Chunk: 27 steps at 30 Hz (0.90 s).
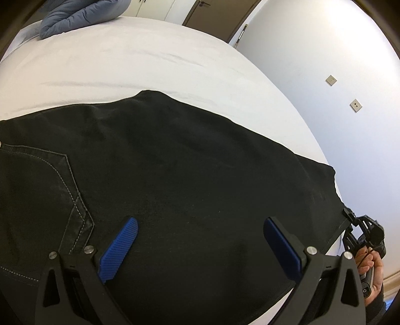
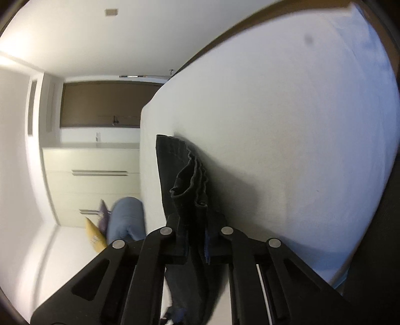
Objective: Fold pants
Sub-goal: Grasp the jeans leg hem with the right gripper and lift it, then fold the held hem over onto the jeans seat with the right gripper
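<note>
Black pants point(image 1: 175, 162) lie spread across a white bed point(image 1: 125, 62), with a stitched back pocket point(image 1: 50, 187) at the left. My left gripper point(image 1: 200, 230) hovers just above the pants, its blue pads point(image 1: 120, 250) wide open and empty. My right gripper point(image 1: 360, 230) shows at the pants' right edge in the left wrist view. In the right wrist view the right gripper point(image 2: 197, 237) is shut on a bunched fold of the black pants point(image 2: 190, 180), lifted beside the bed point(image 2: 287, 125).
A blue quilted duvet point(image 1: 80, 15) lies at the far end of the bed. A white wall point(image 1: 337, 75) with two socket plates stands right of the bed. Cream drawers point(image 2: 95, 180), a blue bundle point(image 2: 127, 220) and a yellow bag point(image 2: 93, 237) show in the right wrist view.
</note>
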Tool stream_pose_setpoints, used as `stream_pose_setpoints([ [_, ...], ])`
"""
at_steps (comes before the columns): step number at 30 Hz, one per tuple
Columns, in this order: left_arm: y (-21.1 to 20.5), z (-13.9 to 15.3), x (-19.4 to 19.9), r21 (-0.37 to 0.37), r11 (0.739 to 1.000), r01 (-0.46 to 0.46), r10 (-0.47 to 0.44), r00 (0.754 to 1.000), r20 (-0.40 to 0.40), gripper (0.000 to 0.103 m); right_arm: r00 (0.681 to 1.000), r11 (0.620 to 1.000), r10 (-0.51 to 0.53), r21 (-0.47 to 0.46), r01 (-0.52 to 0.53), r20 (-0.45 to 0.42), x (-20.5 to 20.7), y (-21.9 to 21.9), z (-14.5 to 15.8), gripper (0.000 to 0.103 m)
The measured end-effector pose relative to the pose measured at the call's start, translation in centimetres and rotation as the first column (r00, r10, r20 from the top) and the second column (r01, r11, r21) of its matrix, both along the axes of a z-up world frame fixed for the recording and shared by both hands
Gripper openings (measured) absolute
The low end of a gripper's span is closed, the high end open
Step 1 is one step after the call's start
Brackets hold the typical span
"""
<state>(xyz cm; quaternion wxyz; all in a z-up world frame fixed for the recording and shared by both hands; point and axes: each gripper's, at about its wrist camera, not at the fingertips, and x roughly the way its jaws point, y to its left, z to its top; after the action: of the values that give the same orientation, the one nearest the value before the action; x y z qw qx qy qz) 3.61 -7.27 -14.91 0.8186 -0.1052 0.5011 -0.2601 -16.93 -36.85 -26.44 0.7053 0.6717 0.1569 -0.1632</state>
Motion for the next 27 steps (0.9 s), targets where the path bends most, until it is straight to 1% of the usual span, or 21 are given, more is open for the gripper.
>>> stream_pose_setpoints([
  [2,0.3,-0.1,0.0,-0.012,1.000,0.000,0.000,1.000,-0.003,0.102,0.999,0.998,0.016,-0.057,-0.018,-0.028,0.6,0.5,1.6,0.007],
  [3,0.5,-0.1,0.0,-0.020,1.000,-0.001,0.001,1.000,-0.005,0.102,0.998,0.994,0.031,-0.102,-0.036,-0.051,3.0,0.5,3.1,0.006],
  [5,0.9,-0.1,0.1,-0.037,0.999,-0.005,0.005,1.000,-0.009,0.102,0.989,0.965,0.094,-0.234,-0.118,-0.113,5.0,2.1,7.0,0.006],
  [6,1.1,-0.1,0.1,-0.046,0.999,-0.008,0.007,1.000,-0.010,0.102,0.981,0.938,0.134,-0.301,-0.172,-0.143,6.1,3.4,8.7,0.006],
  [7,1.3,-0.1,0.2,-0.058,0.998,-0.010,0.009,1.000,-0.013,0.102,0.964,0.887,0.193,-0.387,-0.252,-0.186,8.3,5.6,10.7,0.006],
  [8,1.6,-0.1,0.2,-0.071,0.997,-0.014,0.013,1.000,-0.018,0.102,0.944,0.835,0.241,-0.448,-0.319,-0.223,9.5,7.7,12.1,0.006],
  [9,1.8,0.0,0.3,-0.088,0.996,-0.022,0.019,0.999,-0.027,0.102,0.914,0.762,0.296,-0.509,-0.400,-0.276,11.1,10.5,13.4,0.006],
  [10,2.2,0.2,0.5,-0.111,0.993,-0.033,0.029,0.999,-0.041,0.102,0.868,0.661,0.353,-0.565,-0.495,-0.348,13.0,14.0,14.2,0.006],
  [11,2.6,0.3,0.6,-0.137,0.989,-0.047,0.039,0.997,-0.059,0.103,0.808,0.534,0.399,-0.607,-0.589,-0.434,15.0,17.9,14.3,0.006],
  [12,3.1,0.4,0.8,-0.188,0.980,-0.066,0.050,0.995,-0.089,0.103,0.758,0.429,0.419,-0.626,-0.651,-0.501,16.4,21.0,14.0,0.006],
  [13,3.7,0.5,1.0,-0.235,0.969,-0.077,0.050,0.992,-0.115,0.103,0.685,0.287,0.430,-0.630,-0.722,-0.589,17.7,25.1,12.8,0.006],
  [14,3.9,0.5,1.2,-0.278,0.957,-0.086,0.047,0.988,-0.144,0.103,0.640,0.210,0.434,-0.620,-0.756,-0.633,18.4,27.4,11.7,0.006],
  [15,4.0,0.6,1.4,-0.299,0.950,-0.089,0.041,0.986,-0.163,0.103,0.600,0.152,0.442,-0.603,-0.783,-0.667,18.9,29.4,10.5,0.006],
  [16,4.0,0.7,1.5,-0.310,0.947,-0.090,0.037,0.984,-0.172,0.103,0.566,0.109,0.451,-0.586,-0.803,-0.690,19.2,31.1,9.4,0.006],
  [18,4.1,0.7,2.0,-0.343,0.934,-0.100,0.034,0.980,-0.195,0.103,0.533,0.064,0.458,-0.572,-0.818,-0.712,19.4,32.7,8.3,0.006],
  [19,4.1,0.5,2.2,-0.357,0.928,-0.110,0.034,0.977,-0.211,0.103,0.524,0.047,0.451,-0.567,-0.822,-0.723,19.3,33.3,7.9,0.006],
  [20,4.0,0.4,2.5,-0.368,0.923,-0.118,0.033,0.973,-0.229,0.103,0.524,0.042,0.444,-0.567,-0.822,-0.727,19.3,33.5,7.7,0.006],
  [21,3.8,0.2,2.7,-0.373,0.920,-0.121,0.028,0.969,-0.244,0.103,0.528,0.046,0.444,-0.570,-0.820,-0.724,18.1,33.3,6.9,0.006],
  [24,2.5,-0.2,3.2,-0.356,0.928,-0.111,0.011,0.963,-0.271,0.103,0.548,0.081,0.446,-0.578,-0.812,-0.708,18.2,32.8,7.2,0.006],
  [25,2.0,-0.3,3.3,-0.356,0.929,-0.102,-0.002,0.960,-0.279,0.103,0.555,0.082,0.446,-0.585,-0.807,-0.702,18.6,32.6,7.4,0.006],
  [27,1.1,-0.2,3.6,-0.353,0.932,-0.085,-0.020,0.958,-0.286,0.103,0.566,0.068,0.437,-0.601,-0.796,-0.700,18.6,33.1,7.7,0.006],
])
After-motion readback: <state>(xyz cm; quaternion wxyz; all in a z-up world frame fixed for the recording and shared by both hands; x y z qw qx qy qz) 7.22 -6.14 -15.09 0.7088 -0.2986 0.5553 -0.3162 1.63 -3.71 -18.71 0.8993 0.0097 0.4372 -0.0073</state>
